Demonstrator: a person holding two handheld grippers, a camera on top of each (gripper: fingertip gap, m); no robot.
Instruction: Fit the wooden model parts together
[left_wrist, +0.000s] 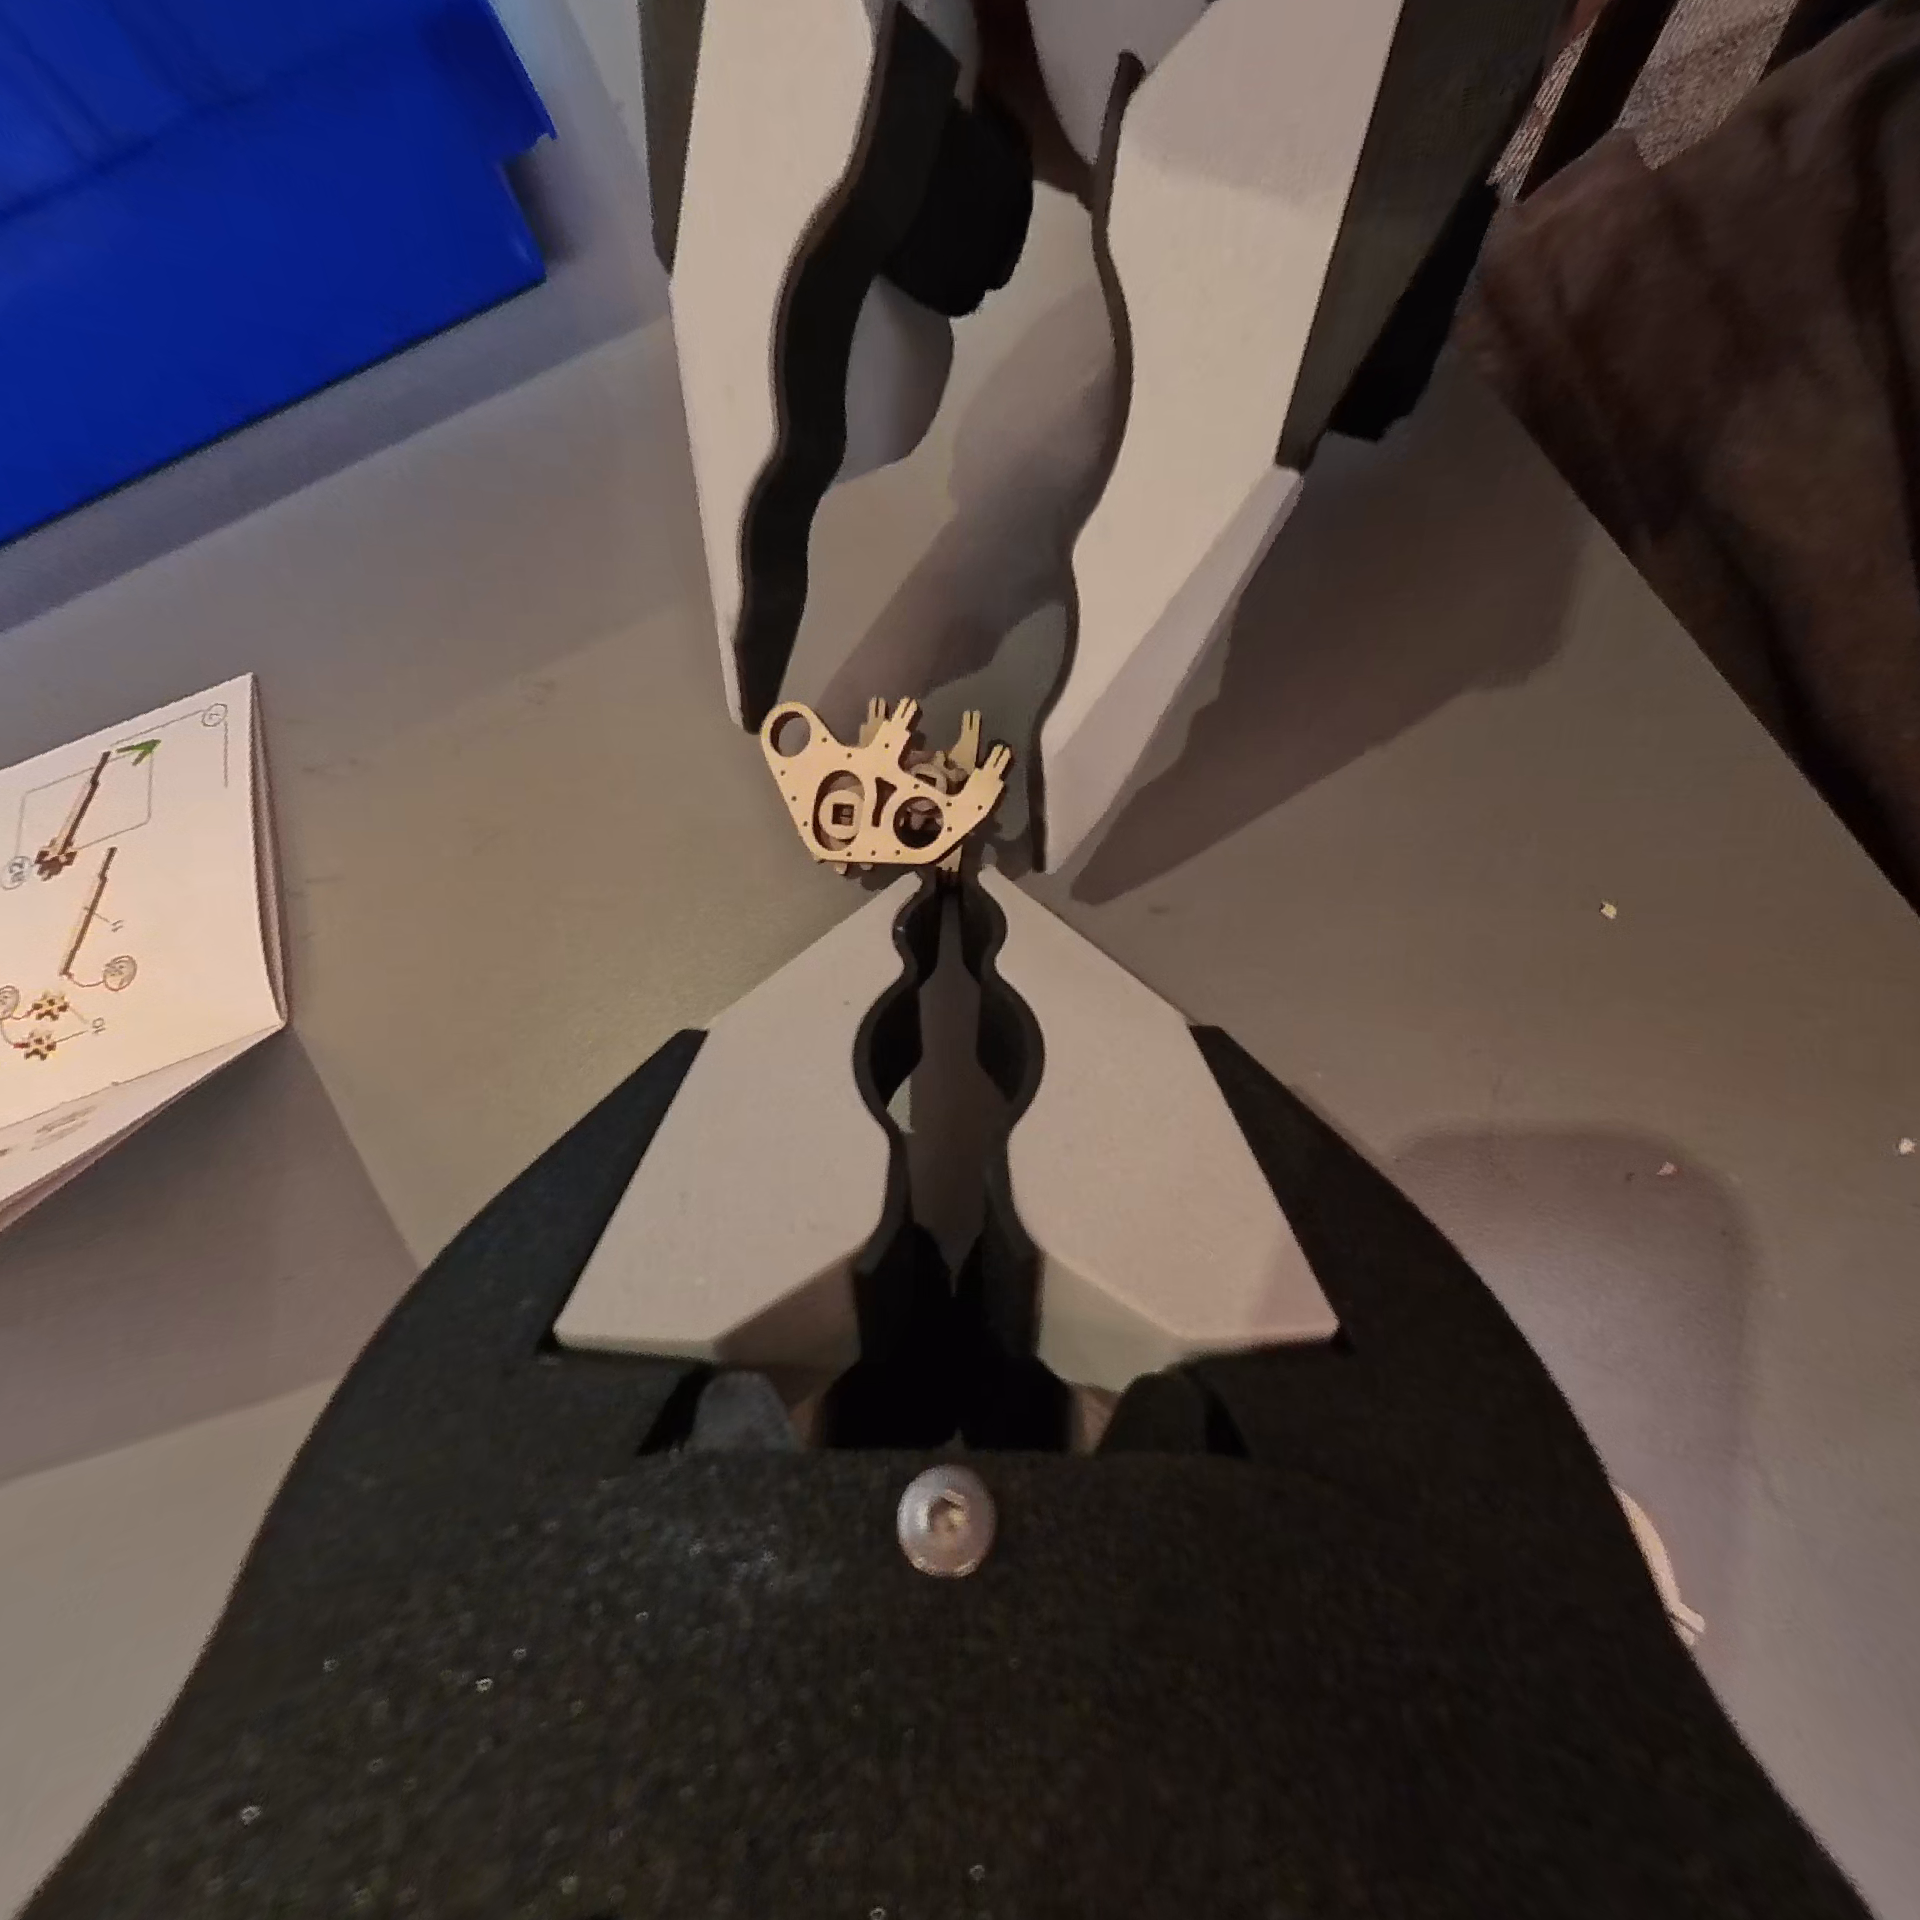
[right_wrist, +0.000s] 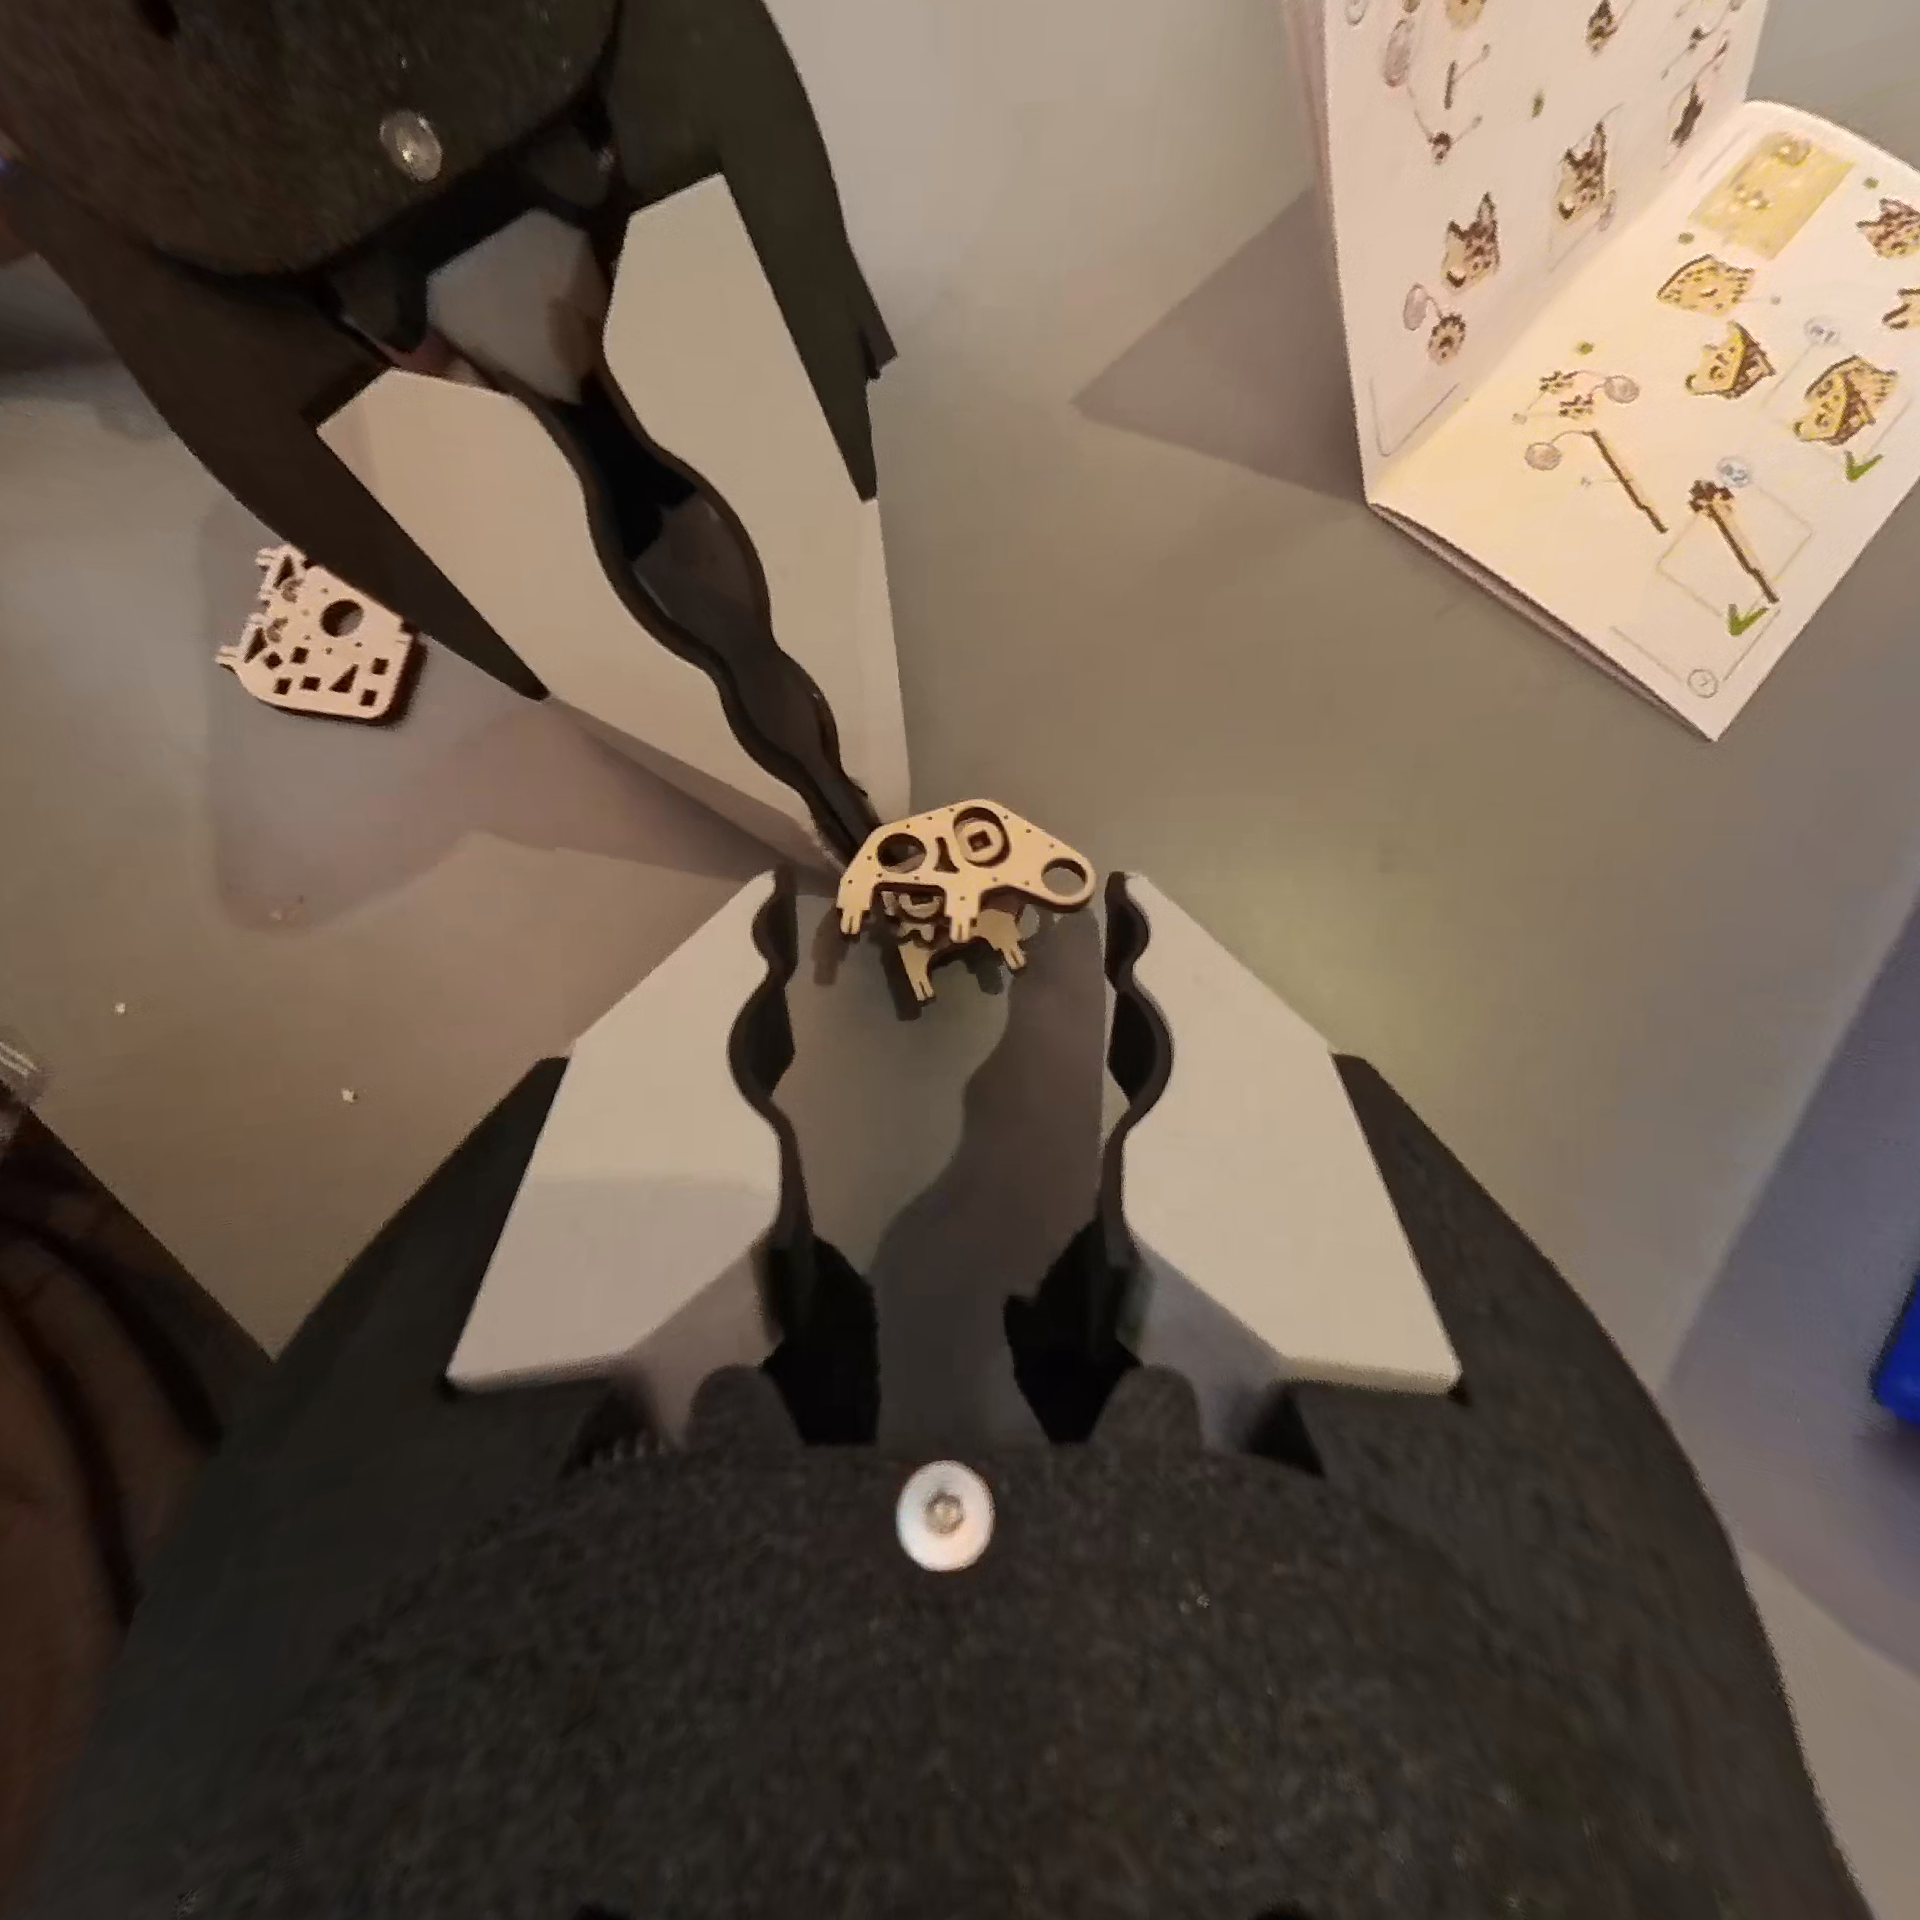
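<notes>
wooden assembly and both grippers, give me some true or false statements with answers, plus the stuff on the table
1. The left gripper is shut on the wooden assembly. True.
2. The right gripper is clamped shut. False: its jaws stand open around the assembly.
3. A loose wooden plate lies on the table. True.
4. The instruction booklet is closed. False: it lies open.
5. A red bin sits at the table's edge. False: the bin is blue.

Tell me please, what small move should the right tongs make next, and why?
Probably close gently on the small wooden assembly. The right tongs stand open around its pronged end without gripping, while the left tongs are shut on its opposite edge and hold it above the table. A second grip would steady it for fitting.
</notes>
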